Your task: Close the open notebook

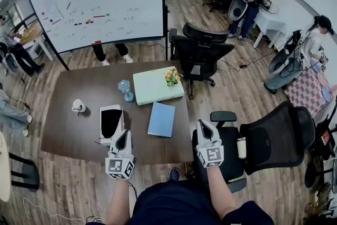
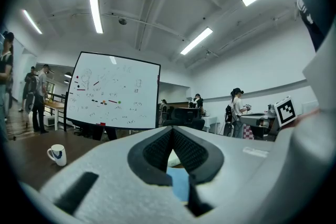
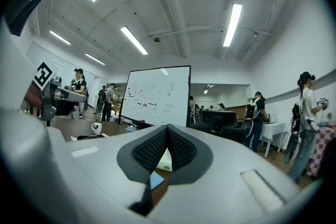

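A light-blue notebook (image 1: 161, 119) lies flat on the brown table (image 1: 68, 137), showing a single blue face with no spread pages visible. Left of it sits a white tray-like case with a black inside (image 1: 111, 123). My left gripper (image 1: 122, 135) hovers at the table's front edge, just in front of that case, with its jaws shut and nothing in them. The left gripper view shows a strip of the blue notebook (image 2: 180, 184) through the gap below my left gripper (image 2: 171, 134). My right gripper (image 1: 202, 125) hangs past the table's right edge, also shut and holding nothing. My right gripper (image 3: 167, 129) is tip to tip.
A pale green box (image 1: 157, 86) with a small flower bunch (image 1: 171, 76) stands at the back of the table, a blue object (image 1: 125, 88) beside it. A white cup (image 1: 78, 106) sits left. Black office chairs (image 1: 200, 50) (image 1: 263, 139) stand behind and right. A whiteboard (image 1: 100, 0) stands beyond.
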Demonstrator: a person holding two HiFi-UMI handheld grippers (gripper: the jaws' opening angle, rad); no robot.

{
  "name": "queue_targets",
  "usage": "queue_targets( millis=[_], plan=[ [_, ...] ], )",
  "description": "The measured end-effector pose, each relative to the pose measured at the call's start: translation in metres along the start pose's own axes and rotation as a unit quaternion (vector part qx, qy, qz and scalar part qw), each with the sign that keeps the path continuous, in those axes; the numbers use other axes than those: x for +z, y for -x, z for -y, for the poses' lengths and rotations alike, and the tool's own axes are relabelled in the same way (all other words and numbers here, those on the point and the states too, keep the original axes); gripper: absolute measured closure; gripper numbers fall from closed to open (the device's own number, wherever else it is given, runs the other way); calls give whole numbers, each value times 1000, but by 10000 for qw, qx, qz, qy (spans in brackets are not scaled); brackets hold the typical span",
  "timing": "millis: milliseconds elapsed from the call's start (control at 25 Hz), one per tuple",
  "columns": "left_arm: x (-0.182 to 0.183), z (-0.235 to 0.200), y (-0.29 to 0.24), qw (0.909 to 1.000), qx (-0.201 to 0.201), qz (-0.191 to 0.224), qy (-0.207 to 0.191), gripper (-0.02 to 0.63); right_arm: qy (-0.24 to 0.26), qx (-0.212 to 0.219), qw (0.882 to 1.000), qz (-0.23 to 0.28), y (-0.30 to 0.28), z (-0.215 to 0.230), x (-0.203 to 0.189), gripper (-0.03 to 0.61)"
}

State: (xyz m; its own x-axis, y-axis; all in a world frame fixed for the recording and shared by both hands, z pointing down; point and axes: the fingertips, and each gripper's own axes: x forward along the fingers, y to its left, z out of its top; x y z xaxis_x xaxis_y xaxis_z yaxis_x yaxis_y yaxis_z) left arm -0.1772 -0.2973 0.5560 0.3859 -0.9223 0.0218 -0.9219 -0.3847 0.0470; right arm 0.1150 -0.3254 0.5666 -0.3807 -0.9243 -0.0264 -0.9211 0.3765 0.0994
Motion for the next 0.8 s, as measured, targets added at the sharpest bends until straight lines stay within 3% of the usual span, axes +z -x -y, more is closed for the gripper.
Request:
queue_targets(
  millis=[800],
  plan=[
    [-4,1,3,9999,-105,-42,61,618,118,105,9998,94,3,-11,18,574]
  ],
)
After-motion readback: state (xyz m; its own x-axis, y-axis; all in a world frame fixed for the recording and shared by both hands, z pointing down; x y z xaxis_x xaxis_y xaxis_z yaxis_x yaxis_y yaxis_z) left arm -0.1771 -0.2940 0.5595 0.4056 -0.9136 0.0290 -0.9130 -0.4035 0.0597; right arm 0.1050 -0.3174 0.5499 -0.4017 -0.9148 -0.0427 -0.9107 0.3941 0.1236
